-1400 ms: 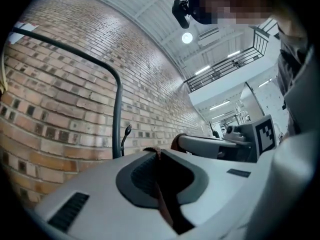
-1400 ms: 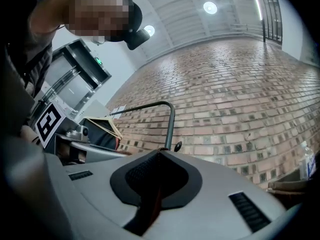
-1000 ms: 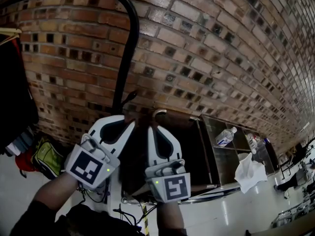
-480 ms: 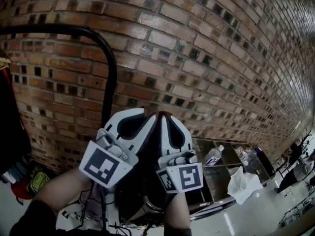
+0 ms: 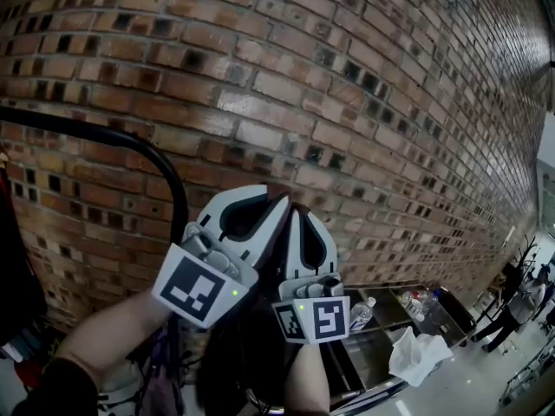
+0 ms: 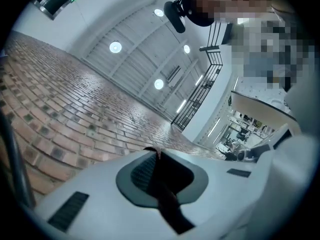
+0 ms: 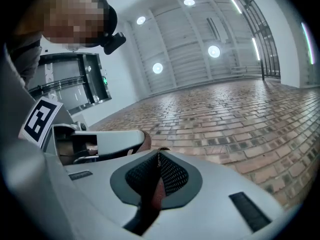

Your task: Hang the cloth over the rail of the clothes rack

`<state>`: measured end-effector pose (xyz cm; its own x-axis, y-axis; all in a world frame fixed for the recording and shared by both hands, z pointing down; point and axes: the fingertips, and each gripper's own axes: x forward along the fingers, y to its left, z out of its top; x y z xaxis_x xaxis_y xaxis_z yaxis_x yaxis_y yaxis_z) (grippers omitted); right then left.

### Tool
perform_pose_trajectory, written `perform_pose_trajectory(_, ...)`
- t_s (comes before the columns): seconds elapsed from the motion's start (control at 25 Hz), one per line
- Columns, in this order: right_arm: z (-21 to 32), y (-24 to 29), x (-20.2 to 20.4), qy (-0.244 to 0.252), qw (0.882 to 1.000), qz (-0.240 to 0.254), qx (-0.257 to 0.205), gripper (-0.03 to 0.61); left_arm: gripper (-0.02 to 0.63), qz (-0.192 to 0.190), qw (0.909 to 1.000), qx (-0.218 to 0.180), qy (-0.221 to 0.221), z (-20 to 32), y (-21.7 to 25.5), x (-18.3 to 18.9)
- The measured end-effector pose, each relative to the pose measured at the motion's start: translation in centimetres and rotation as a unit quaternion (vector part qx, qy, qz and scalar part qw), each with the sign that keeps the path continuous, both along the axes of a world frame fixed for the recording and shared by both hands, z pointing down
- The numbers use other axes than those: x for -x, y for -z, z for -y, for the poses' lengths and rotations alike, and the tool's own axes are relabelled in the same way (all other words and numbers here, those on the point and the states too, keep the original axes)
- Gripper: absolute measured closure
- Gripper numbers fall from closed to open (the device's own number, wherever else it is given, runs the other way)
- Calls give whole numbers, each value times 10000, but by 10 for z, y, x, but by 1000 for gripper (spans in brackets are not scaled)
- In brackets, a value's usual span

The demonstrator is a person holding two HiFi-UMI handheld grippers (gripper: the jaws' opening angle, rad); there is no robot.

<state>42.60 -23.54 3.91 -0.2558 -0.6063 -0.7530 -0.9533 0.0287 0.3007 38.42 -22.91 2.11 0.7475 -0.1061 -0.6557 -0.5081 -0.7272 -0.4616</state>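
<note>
Brick wall point(image 5: 347, 102), water bottle point(image 5: 362, 313)

The left gripper point(image 5: 264, 202) and right gripper point(image 5: 299, 211) sit side by side at the centre, before the wall point(image 5: 347, 76). The cloth point(image 5: 247, 354) hangs between and below them, clamped in both. The rail point(image 5: 104, 133) curves in from the left, just beside the left gripper. At lower right, a bottle point(image 5: 362, 312) lies on a shelf point(image 5: 392, 293).

Left gripper point(image 5: 265, 200): raised, tilted toward its partner, jaws pinched together on a dark cloth point(image 6: 167, 199).
Right gripper point(image 5: 297, 208): upright, jaws likewise clamped on the cloth (tips almost meeting the left's).
Forearms: bare, both lifted from below.
</note>
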Motion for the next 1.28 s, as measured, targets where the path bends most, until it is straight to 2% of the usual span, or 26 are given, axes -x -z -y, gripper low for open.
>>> perform_pose_trajectory(0.16,1,25,-6,-48,9997,111,-208,543,588,124,9996,-243,64,2,40,-11)
perform_pose_trajectory(0.28,-1,36,-5,62,9995,184,-247,543,586,215,9962,-767,351,1,67,-14)
perform_pose_trajectory(0.4,-5,45,2,142,9993,140,-327,543,584,179,9898,-1271,617,-1,92,-8)
perform_pose_trajectory(0.52,-3,53,11,268,9986,114,-438,543,584,91,9823,-1559,1033,10,126,9)
perform_pose_trajectory(0.64,2,52,22,356,9981,92,-486,543,586,391,9674,-1860,1673,33,149,22)
perform_pose_trajectory(0.76,5,47,34,427,9980,123,-440,543,586,1056,9509,-1865,2232,69,156,29)
perform_pose_trajectory(0.88,9,44,45,485,9979,137,-405,543,584,1426,9406,-1687,2579,104,159,47)
perform_pose_trajectory(1.0,11,45,56,535,9978,93,-386,543,585,1509,9347,-1553,2820,128,161,72)
perform_pose_trajectory(1.08,12,46,69,586,9976,-27,-366,543,586,1556,9268,-1533,3056,141,161,95)
perform_pose_trajectory(1.16,14,47,87,651,9972,-159,-323,543,586,1584,9197,-1511,3258,151,161,125)
perform_pose_trajectory(1.28,15,48,122,741,9961,-399,-278,543,584,1577,9138,-1593,3386,155,163,174)
